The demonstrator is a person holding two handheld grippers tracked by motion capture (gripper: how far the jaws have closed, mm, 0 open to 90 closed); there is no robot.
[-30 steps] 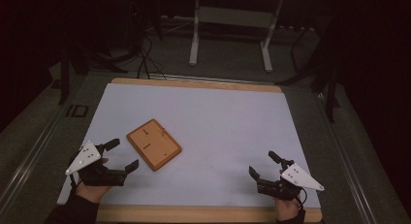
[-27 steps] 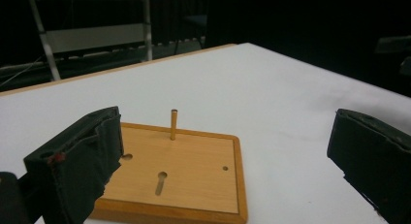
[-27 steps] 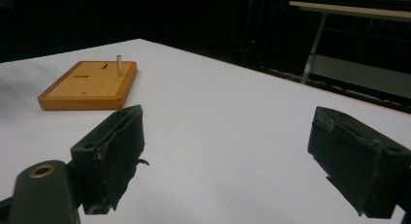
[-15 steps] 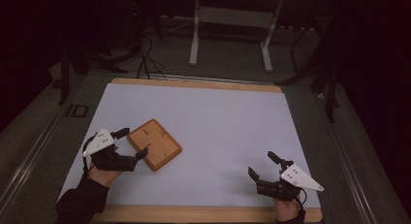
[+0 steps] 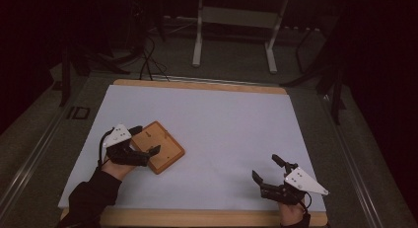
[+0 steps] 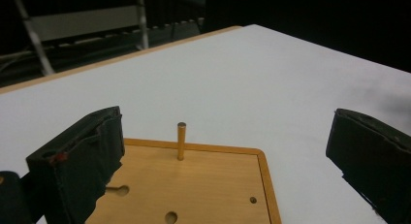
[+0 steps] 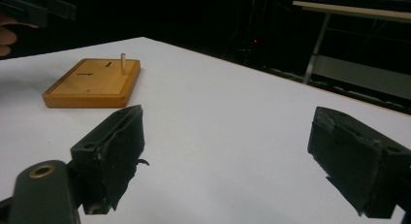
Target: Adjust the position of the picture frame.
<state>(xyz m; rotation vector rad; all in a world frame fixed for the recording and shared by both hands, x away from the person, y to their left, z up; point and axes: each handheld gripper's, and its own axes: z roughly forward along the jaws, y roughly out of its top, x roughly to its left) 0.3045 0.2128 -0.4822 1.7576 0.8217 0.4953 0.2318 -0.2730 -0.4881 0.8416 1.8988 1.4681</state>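
Wooden board [image 5: 158, 145] flat on the white surface [image 5: 222, 124], left of centre. Up close in the left gripper view: small upright peg [image 6: 181, 140], holes. Left gripper [image 5: 144, 140] now over the board's edge, jaws open; right gripper [image 5: 266, 170] unmoved, open.

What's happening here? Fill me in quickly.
A person works at a white table with a gripper in each hand. The left gripper sits over the near-left corner of a wooden board, jaws wide open on either side of it and not gripping. A small peg stands upright on the board. The right gripper rests near the table's front edge, open and holding nothing, well apart from the board.
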